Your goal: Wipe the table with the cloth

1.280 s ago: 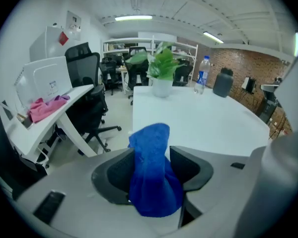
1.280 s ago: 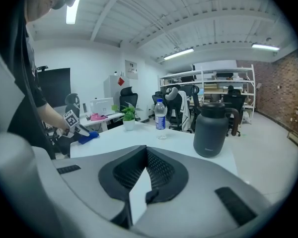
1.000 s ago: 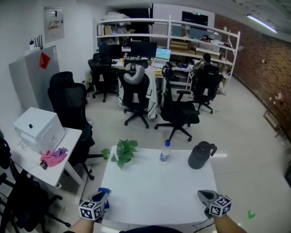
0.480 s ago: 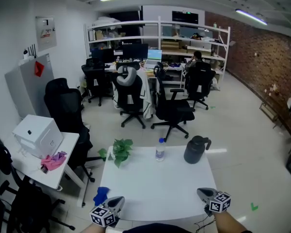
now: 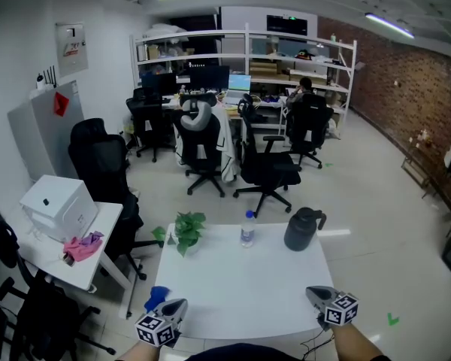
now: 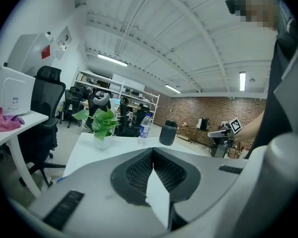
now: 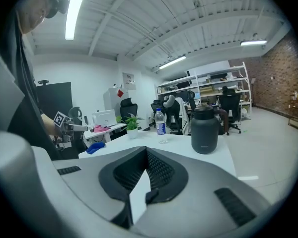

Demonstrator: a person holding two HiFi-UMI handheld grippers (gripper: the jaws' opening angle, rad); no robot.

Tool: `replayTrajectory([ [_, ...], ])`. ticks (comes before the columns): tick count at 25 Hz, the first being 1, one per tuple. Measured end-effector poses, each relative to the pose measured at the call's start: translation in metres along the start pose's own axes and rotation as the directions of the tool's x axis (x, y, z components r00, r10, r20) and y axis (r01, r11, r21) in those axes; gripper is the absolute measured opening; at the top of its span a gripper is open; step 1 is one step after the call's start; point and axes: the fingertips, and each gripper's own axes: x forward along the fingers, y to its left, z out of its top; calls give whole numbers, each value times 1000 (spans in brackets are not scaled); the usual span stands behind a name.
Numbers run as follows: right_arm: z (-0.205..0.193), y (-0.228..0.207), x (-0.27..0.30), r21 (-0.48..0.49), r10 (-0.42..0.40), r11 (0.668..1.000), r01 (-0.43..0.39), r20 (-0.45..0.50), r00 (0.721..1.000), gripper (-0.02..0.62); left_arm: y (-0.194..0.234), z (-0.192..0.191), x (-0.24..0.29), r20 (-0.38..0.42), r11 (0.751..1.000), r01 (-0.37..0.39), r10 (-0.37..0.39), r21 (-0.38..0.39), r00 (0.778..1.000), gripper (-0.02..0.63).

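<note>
The blue cloth [image 5: 156, 298] lies crumpled on the white table [image 5: 240, 292], at its left edge near the front corner; the right gripper view also catches the cloth [image 7: 95, 148]. My left gripper [image 5: 177, 305] hovers just right of the cloth, apart from it. Its jaws are shut with nothing between them, as the left gripper view shows [image 6: 152, 155]. My right gripper [image 5: 310, 292] hangs over the table's front right corner. Its jaws meet too and hold nothing [image 7: 146, 155].
At the table's far edge stand a potted plant [image 5: 184, 233], a water bottle [image 5: 247, 229] and a dark jug [image 5: 301, 230]. A side table at the left carries a white box [image 5: 59, 205] and a pink rag [image 5: 83, 247]. Office chairs [image 5: 267, 171] stand beyond.
My left gripper was at the blue cloth a second ago; it has since drawn away to the right, leaving the cloth on the table edge. The right gripper has barely moved.
</note>
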Motion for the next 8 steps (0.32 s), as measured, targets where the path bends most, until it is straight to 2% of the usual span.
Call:
replayTrajectory([
  [8, 1, -4, 1, -9, -2, 1000, 2, -1, 1000, 8, 3, 3, 5, 2, 1000, 3, -3, 4, 1000, 2],
])
